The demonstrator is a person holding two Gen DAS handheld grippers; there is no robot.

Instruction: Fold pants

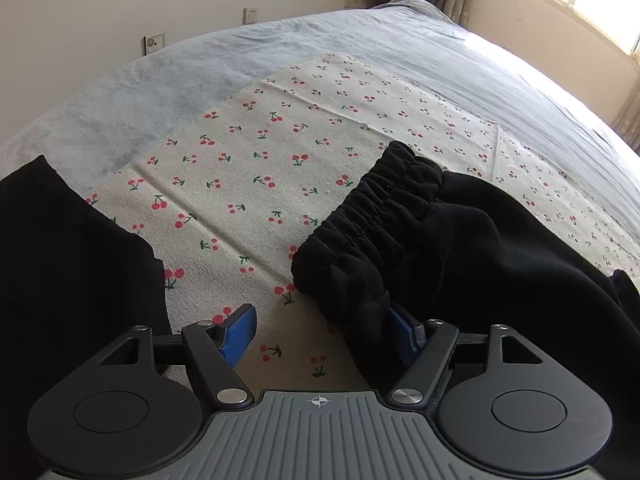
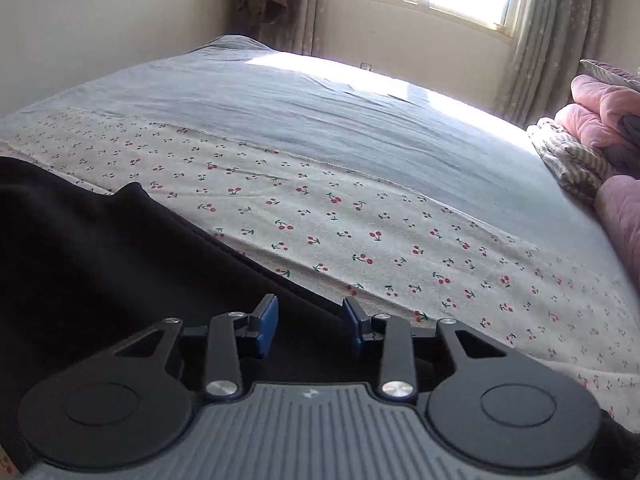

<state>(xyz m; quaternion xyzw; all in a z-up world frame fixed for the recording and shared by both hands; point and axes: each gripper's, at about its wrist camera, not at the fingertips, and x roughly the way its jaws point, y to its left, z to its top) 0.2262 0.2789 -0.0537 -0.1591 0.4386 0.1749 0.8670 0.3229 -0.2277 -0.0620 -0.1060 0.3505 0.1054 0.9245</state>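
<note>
On my left side, a black mass fills the edge of the left wrist view; I cannot tell whether it is another part of the garment or something else. My left gripper (image 1: 320, 334) stands wide, low over the cherry-print cloth (image 1: 240, 184), and its right blue pad (image 1: 400, 334) touches the bunched elastic waistband (image 1: 380, 216) of the black pants (image 1: 500, 260). Nothing sits between the pads yet. I judge I have come in beside the waistband corner because that thick gathered edge gives the firmest bite for lifting and folding.

The pants spread rightward from there, crumpled, not flat, lying on the printed cloth that covers part of the grey bed sheet (image 1: 360, 40).

My right gripper (image 2: 310, 326) is parted to a middling gap, hovering over the black fabric near its straight edge, where cloth meets the cherry print. Whether fabric reaches between the pads I cannot tell; it looks to pass beneath them. I judge this hand is placed to take the far side of the garment.

Further right, a pile of pink bedding (image 2: 600, 112) and a striped cloth (image 2: 572, 160) lie well apart from the work. The rumpled waistband itself is the main obstacle: it may slip or drag unevenly.
</note>
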